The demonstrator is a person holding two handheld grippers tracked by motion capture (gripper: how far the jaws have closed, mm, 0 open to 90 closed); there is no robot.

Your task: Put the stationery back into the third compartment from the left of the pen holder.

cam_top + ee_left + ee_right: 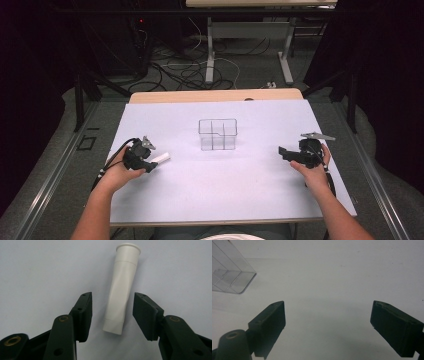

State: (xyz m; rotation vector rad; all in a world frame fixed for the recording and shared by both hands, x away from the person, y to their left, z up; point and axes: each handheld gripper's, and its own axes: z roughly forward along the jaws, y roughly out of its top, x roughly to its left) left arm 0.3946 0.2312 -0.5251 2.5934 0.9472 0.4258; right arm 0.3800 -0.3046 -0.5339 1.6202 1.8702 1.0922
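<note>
My left gripper (112, 312) has its jaws partly apart, one on each side of the white tube (121, 290). The jaws do not touch the tube; there is a small gap on both sides. The tube lies flat on the white tabletop (37, 270). Its long side runs straight away from the jaws, and the end with the little rim is the far end. So I think the jaws only need to squeeze across the thin part of the tube to catch it.

My right gripper (328, 323) has its jaws wide apart with nothing between them. It sits over bare tabletop, well away from the tube. The left hand (120, 172) is much nearer to the tube than the right hand (315, 170).

I count one tube, one clear box (217, 134) with little rooms inside in the middle of the tabletop, and two grippers.
</note>
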